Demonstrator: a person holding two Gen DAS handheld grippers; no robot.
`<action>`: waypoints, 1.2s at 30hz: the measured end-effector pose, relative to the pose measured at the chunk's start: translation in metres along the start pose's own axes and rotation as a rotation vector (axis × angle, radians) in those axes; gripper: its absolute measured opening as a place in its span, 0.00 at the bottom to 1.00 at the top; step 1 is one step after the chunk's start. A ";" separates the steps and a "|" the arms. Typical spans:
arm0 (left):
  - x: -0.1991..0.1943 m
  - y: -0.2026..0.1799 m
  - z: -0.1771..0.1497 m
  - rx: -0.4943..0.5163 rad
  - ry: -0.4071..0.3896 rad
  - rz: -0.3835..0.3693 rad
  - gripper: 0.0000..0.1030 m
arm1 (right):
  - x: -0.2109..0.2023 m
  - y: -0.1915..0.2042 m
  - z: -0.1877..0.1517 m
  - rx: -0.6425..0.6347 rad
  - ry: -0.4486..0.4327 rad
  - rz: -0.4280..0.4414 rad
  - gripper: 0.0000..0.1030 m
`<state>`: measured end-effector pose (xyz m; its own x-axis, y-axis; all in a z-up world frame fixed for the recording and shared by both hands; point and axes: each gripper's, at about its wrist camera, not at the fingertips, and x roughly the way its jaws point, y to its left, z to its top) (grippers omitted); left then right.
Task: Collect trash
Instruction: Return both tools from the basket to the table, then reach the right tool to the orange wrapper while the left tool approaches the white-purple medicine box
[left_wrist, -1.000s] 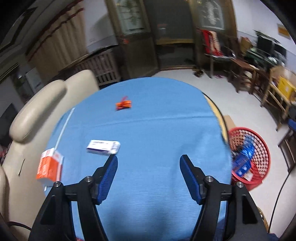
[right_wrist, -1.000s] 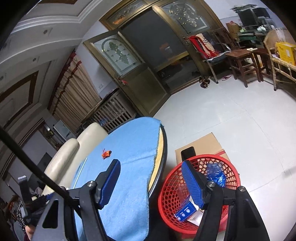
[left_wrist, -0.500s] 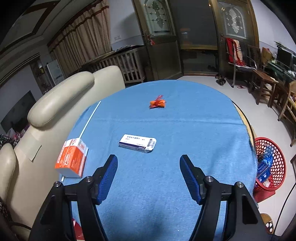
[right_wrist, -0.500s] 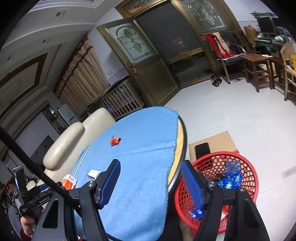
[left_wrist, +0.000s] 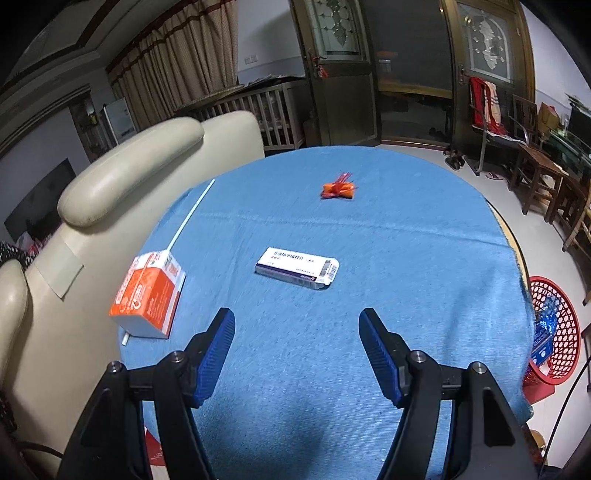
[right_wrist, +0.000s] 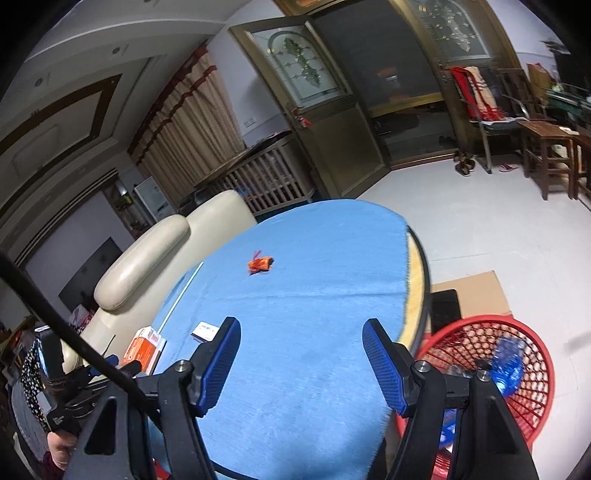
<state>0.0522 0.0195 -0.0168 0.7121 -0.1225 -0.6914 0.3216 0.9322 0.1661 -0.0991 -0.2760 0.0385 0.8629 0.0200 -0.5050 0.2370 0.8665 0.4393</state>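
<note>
Three scraps left on table (left_wrist: 369, 369); both grippers wide open, empty; left gripper (left_wrist: 296, 332) nearest box (left_wrist: 297, 267), just ahead; carton (left_wrist: 147, 295) to its left, wrapper (left_wrist: 338, 189) far ahead; right gripper (right_wrist: 301, 339) beside basket (right_wrist: 491, 325); step: approach; next: descend, straddle box, close.
</note>
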 end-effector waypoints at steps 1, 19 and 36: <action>0.004 0.003 -0.001 -0.009 0.007 -0.001 0.68 | 0.005 0.004 0.002 -0.009 0.006 0.005 0.70; 0.080 0.089 -0.029 -0.220 0.195 0.050 0.68 | 0.151 0.072 0.018 -0.126 0.197 0.104 0.70; 0.105 0.123 -0.040 -0.269 0.255 0.052 0.68 | 0.341 0.078 0.046 -0.174 0.381 0.056 0.70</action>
<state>0.1414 0.1352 -0.0970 0.5338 -0.0151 -0.8455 0.0893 0.9953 0.0386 0.2342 -0.2243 -0.0654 0.6377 0.2245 -0.7369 0.0872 0.9294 0.3586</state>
